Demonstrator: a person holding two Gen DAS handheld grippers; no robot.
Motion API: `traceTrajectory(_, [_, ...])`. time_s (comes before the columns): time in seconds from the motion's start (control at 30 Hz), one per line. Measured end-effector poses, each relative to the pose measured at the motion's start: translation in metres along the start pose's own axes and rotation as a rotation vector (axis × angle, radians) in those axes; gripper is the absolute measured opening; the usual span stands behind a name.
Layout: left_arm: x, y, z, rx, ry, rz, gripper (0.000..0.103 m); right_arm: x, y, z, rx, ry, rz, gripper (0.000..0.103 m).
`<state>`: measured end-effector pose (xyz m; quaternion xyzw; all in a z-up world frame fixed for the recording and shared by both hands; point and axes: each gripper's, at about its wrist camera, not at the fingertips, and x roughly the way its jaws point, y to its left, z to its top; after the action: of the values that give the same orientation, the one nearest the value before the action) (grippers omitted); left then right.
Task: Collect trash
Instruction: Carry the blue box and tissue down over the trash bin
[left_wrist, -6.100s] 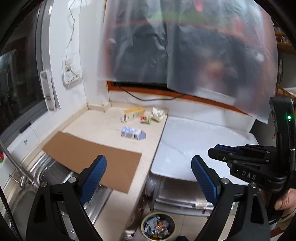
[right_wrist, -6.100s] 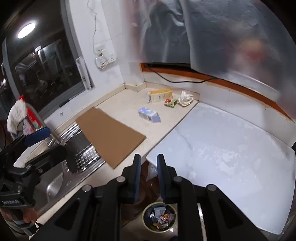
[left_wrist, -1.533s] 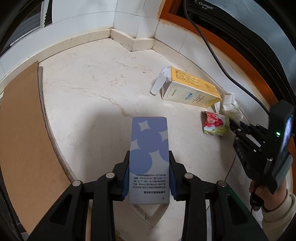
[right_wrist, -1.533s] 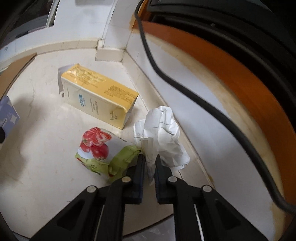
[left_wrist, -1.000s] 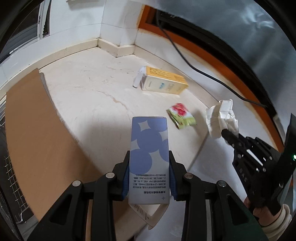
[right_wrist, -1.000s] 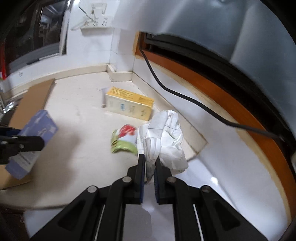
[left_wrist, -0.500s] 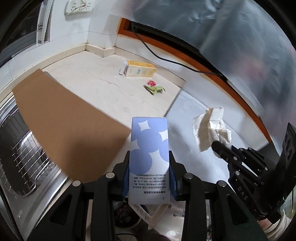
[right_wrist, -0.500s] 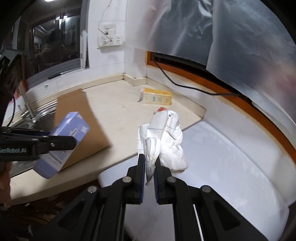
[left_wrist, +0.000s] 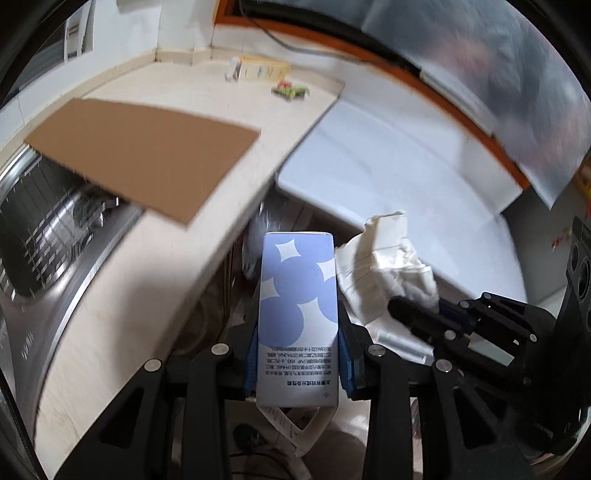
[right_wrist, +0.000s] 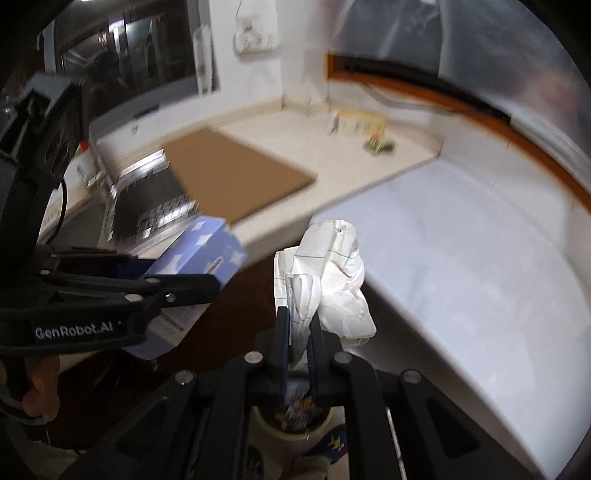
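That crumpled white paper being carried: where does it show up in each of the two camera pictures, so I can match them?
Left wrist view: the crumpled white paper is right of centre, beside the blue box, pinched by the right tool.
Right wrist view: the paper is at centre, rising from that tool's tips.
Shared landmark: the brown cardboard sheet on the counter, upper left in both.

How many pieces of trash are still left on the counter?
2. A yellow box lies near the back wall, and a red-and-green wrapper sits just in front of it. The tongs already hold the other two; more could be hidden from view.
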<state>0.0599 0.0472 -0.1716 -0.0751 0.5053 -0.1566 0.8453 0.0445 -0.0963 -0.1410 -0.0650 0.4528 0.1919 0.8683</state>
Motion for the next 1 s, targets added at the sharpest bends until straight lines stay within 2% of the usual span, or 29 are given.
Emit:
traceTrajectory(0.2, [0.037,0.011,-0.037,-0.037,0.107,-0.01,0.033,0.041,0.002,-0.038,0.037,0.14,0.025,0.008])
traceTrajectory(0.43, [0.112,0.024,-0.081,-0.045,0.212,0.012,0.033,0.116,-0.02,-0.089,0.125,0.274,0.065,0.008])
traceTrajectory(0.73, [0.227,0.056,-0.128,-0.081,0.302,0.048,0.033,0.234,-0.048,-0.156,0.177,0.381,0.107,0.008])
traceTrajectory(1.0, [0.299,0.074,-0.136,-0.091,0.34,0.091,0.035,0.304,-0.07,-0.19,0.213,0.424,0.132,0.01])
